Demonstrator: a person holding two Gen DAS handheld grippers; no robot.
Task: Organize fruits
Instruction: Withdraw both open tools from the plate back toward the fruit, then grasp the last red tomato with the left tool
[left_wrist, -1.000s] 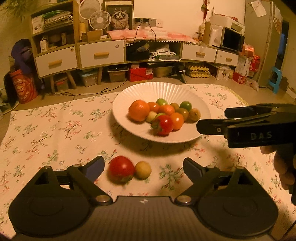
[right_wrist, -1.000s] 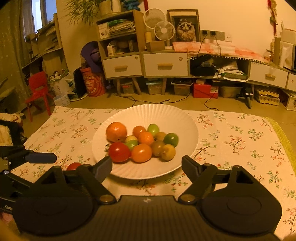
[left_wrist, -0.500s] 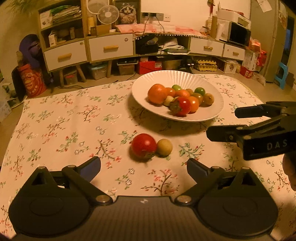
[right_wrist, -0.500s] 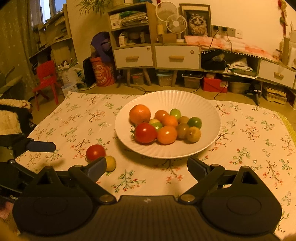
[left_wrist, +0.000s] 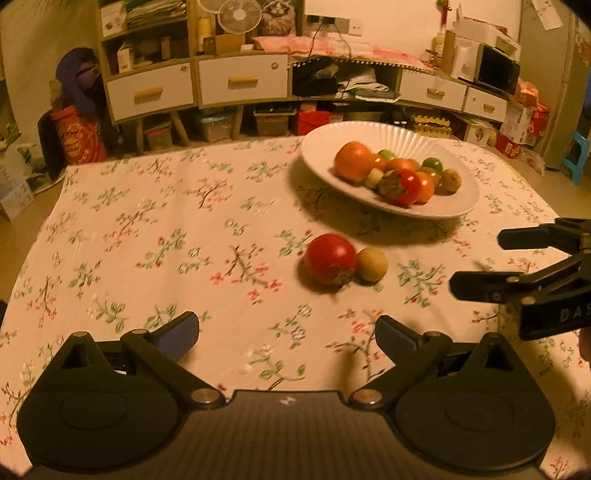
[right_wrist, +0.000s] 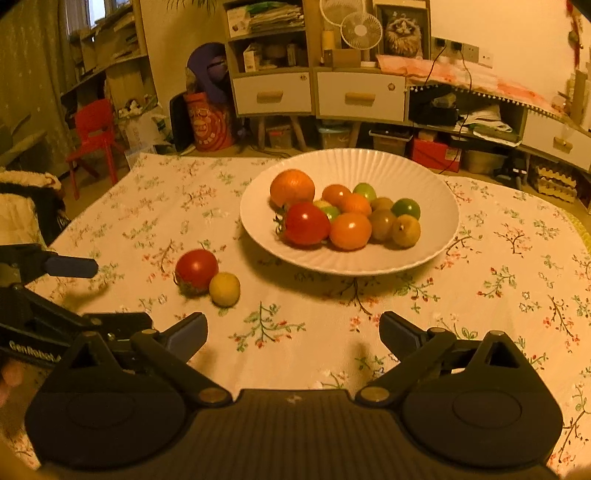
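Observation:
A white plate (right_wrist: 369, 166) holds several fruits, among them an orange (right_wrist: 291, 187) and a red tomato (right_wrist: 306, 223). It also shows in the left wrist view, as the plate (left_wrist: 406, 138) at upper right. On the cloth in front of the plate, a loose red tomato (left_wrist: 330, 260) (right_wrist: 196, 269) touches a small yellow fruit (left_wrist: 372, 264) (right_wrist: 224, 288). My left gripper (left_wrist: 284, 326) (right_wrist: 120, 293) is open and empty, short of the pair. My right gripper (right_wrist: 291, 325) (left_wrist: 477, 261) has its jaws opening with nothing between them, to the right of the pair.
A floral tablecloth (left_wrist: 147, 229) covers the table, with bare cloth to the left of the fruit. Beyond the far edge stand cabinets with drawers (right_wrist: 358, 96), boxes on the floor and a red chair (right_wrist: 92, 136).
Both grippers have drawn back from the plate, so the plate and loose fruits sit farther off. Both pairs of jaws stand wider apart.

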